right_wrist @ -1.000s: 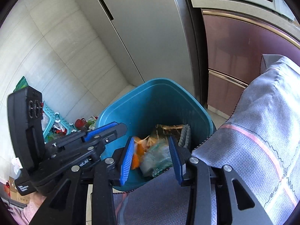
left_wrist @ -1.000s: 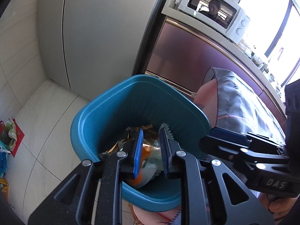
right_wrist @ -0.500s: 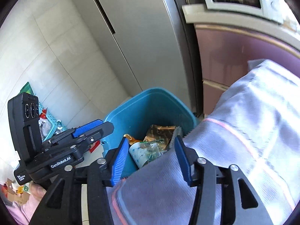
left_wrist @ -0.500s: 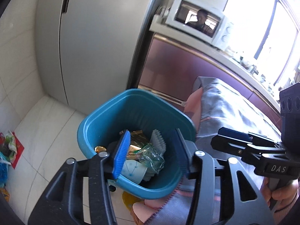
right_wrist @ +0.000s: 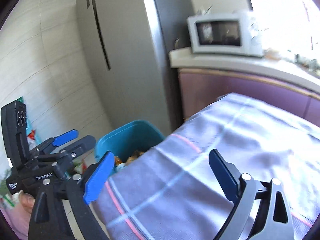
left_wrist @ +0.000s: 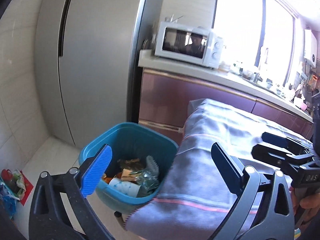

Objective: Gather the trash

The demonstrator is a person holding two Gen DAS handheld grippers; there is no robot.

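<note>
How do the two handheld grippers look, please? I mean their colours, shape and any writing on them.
Both are black, with angular frames cut into triangular openings and silver screws at the joints. The left gripper has two flat fingers with ribbed blue pads; the right gripper looks the same. White lettering marks each body: the left one reads roughly "GenRobot.AI", while the right one's letters are unclear.

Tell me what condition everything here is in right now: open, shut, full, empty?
Left gripper: open, jaws just spread wide, nothing between them.
Right gripper: open, jaws just spread wide, nothing gripped.
Blue trash bin: upright on the floor, no lid, partly filled with wrappers and a cup.
Fridge: doors shut.
Microwave: door shut.
Grey cloth: draped over the table edge beside the bin.
</note>
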